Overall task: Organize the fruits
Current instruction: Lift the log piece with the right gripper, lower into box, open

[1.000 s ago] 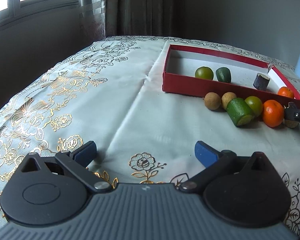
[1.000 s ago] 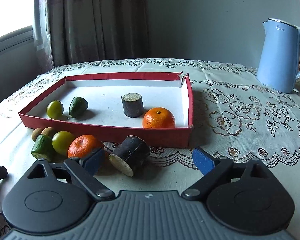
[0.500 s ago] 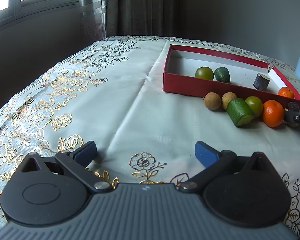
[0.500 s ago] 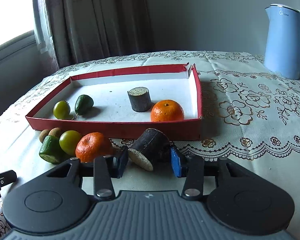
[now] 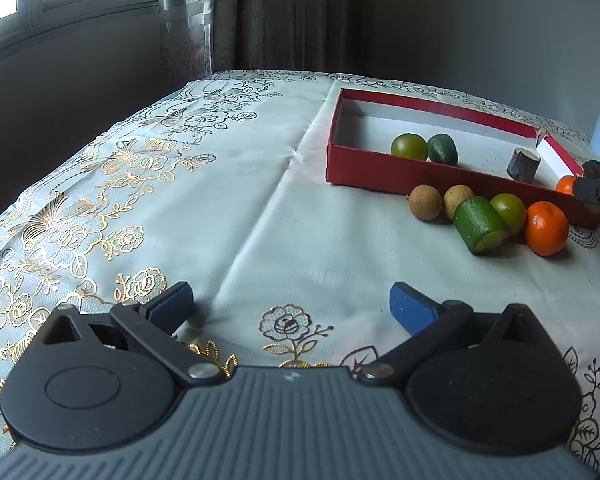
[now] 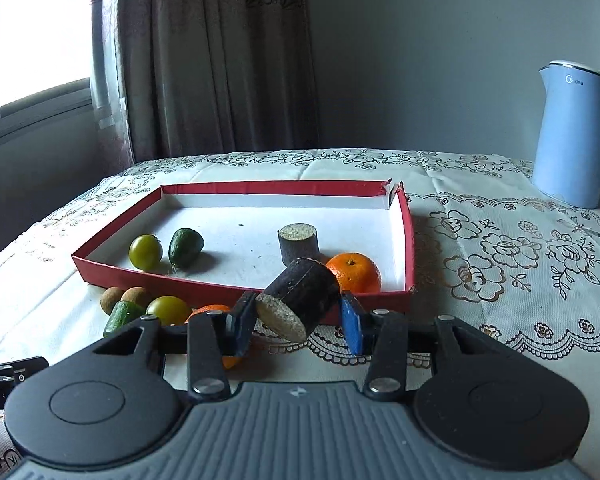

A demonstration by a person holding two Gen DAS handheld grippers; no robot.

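Observation:
My right gripper [image 6: 296, 320] is shut on a dark cut cane piece [image 6: 300, 298] and holds it lifted just before the red tray's [image 6: 236, 290] near wall. In the tray lie a green lime [image 6: 145, 252], a dark green fruit [image 6: 185, 242], another dark cane piece [image 6: 298, 242] and an orange [image 6: 354, 272]. Outside the tray lie two brown longans [image 5: 426, 202], a green cut piece [image 5: 480, 224], a lime [image 5: 508, 212] and an orange [image 5: 546, 227]. My left gripper [image 5: 290, 306] is open and empty, low over the cloth, far left of the fruit.
A light blue kettle [image 6: 572, 136] stands at the back right on the floral tablecloth [image 5: 180, 208]. A curtain and window are behind the table. The table edge falls away at the left.
My right gripper closed on the dark cane piece and lifted it off the cloth toward the tray. The left gripper has not moved.

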